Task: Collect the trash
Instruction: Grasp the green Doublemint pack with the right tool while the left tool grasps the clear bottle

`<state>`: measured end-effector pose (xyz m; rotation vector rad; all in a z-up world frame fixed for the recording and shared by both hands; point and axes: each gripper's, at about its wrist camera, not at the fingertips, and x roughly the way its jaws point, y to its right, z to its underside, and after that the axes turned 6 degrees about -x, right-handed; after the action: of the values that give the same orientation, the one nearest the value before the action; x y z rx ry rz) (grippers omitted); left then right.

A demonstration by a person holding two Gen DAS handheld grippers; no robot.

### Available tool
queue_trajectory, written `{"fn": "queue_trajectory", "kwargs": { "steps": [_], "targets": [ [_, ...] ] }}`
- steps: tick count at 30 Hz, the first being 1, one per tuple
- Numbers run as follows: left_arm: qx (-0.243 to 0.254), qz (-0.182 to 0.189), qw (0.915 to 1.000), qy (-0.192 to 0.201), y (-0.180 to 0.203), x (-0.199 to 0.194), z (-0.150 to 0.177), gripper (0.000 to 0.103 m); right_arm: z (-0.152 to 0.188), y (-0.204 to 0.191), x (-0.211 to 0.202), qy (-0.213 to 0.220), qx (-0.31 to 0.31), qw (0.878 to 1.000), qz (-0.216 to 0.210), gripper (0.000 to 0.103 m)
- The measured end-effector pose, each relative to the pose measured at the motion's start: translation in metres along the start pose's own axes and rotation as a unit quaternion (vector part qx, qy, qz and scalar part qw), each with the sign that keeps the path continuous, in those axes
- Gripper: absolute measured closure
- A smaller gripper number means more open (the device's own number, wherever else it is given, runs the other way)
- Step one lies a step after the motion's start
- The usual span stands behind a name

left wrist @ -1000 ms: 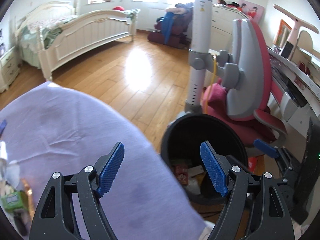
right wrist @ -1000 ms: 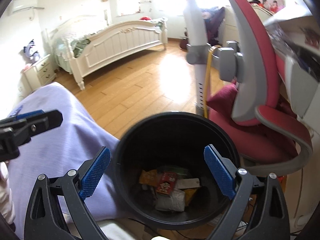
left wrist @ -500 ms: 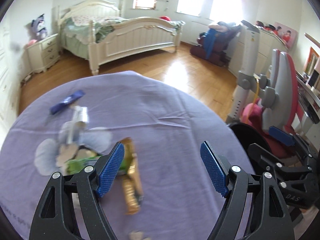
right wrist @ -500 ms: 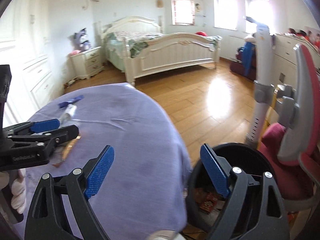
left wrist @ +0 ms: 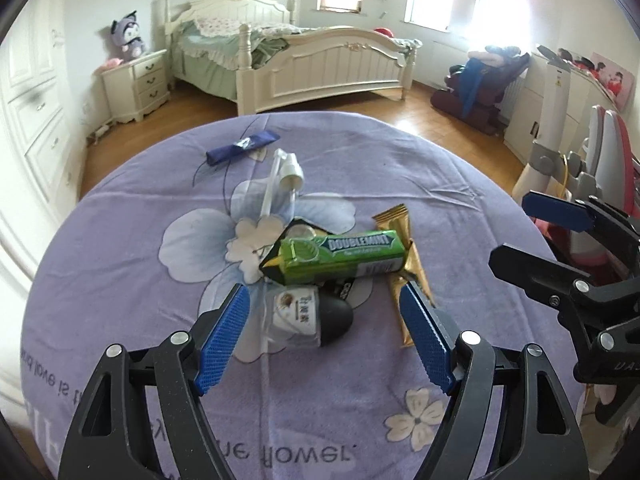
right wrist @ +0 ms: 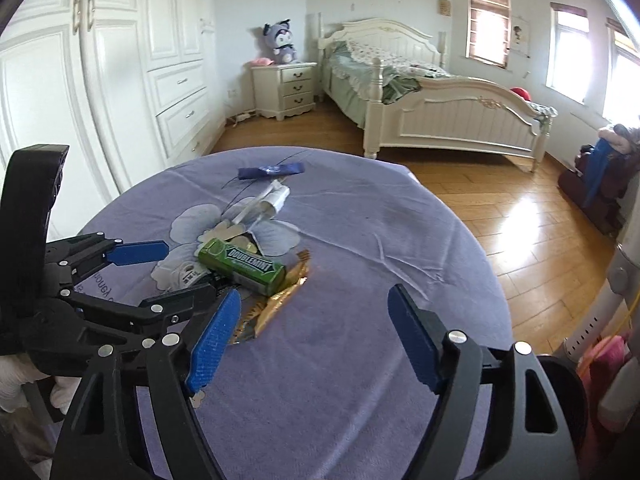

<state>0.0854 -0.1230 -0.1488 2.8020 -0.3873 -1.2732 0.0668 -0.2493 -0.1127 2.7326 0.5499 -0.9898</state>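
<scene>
Your left gripper (left wrist: 324, 336) is closing, pads wide, around the small bottle (left wrist: 308, 316) on the purple cloth (left wrist: 120, 264) but not touching it. Your right gripper (right wrist: 312, 340) is closing on nothing. The gum pack (left wrist: 340, 256) lies across the gold wrapper (left wrist: 404, 272).

Your left gripper (left wrist: 324, 334) and right gripper (right wrist: 312, 338) are black, silver-riveted frames with textured blue pads (left wrist: 222, 344); possibly a white glove (right wrist: 12, 380).

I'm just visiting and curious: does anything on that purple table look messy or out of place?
Yes. Litter lies heaped mid-table: a gum pack askew atop a gold wrapper and a small bottle on its side. A blue wrapper lies apart.
</scene>
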Motion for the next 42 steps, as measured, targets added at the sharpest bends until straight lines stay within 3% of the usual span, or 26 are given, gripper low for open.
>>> {"fn": "queue_trajectory", "kwargs": {
  "steps": [7, 10, 18, 22, 32, 35, 37, 39, 42],
  "targets": [
    [-0.012, 0.015, 0.9994, -0.028, -0.015, 0.009, 0.003, 0.041, -0.02, -0.023, 0.026, -0.024, -0.076, 0.995, -0.058, 0.038],
    [-0.013, 0.019, 0.9985, -0.05, -0.015, 0.018, 0.002, 0.041, -0.027, -0.023, 0.045, -0.055, -0.088, 0.99, -0.099, 0.039],
    [-0.001, 0.012, 0.9984, -0.056, -0.015, 0.019, 0.006, 0.043, -0.043, -0.03, 0.077, -0.11, -0.132, 0.975, -0.14, 0.04],
    [0.001, 0.006, 0.9985, -0.055, -0.021, 0.017, 0.006, 0.043, -0.048, -0.034, 0.088, -0.138, -0.143, 0.968, -0.151, 0.047],
    [0.011, 0.009, 0.9985, -0.052, -0.026, 0.018, 0.001, 0.049, -0.046, -0.035, 0.09, -0.147, -0.096, 0.971, -0.164, 0.063],
    [0.009, 0.016, 0.9986, -0.049, -0.03, 0.017, 0.0, 0.052, -0.042, -0.022, 0.084, -0.136, -0.044, 0.976, -0.165, 0.069],
    [0.006, 0.021, 0.9992, -0.032, -0.032, 0.01, -0.001, 0.063, -0.04, -0.012, 0.078, -0.123, -0.002, 0.977, -0.173, 0.069],
    [0.003, 0.024, 0.9993, -0.028, -0.033, 0.006, -0.002, 0.067, -0.037, -0.004, 0.069, -0.101, 0.037, 0.977, -0.184, 0.069],
    [0.005, 0.023, 0.9993, -0.029, -0.032, 0.004, -0.003, 0.068, -0.031, 0.009, 0.053, -0.068, 0.092, 0.974, -0.197, 0.069]
  ]
}}
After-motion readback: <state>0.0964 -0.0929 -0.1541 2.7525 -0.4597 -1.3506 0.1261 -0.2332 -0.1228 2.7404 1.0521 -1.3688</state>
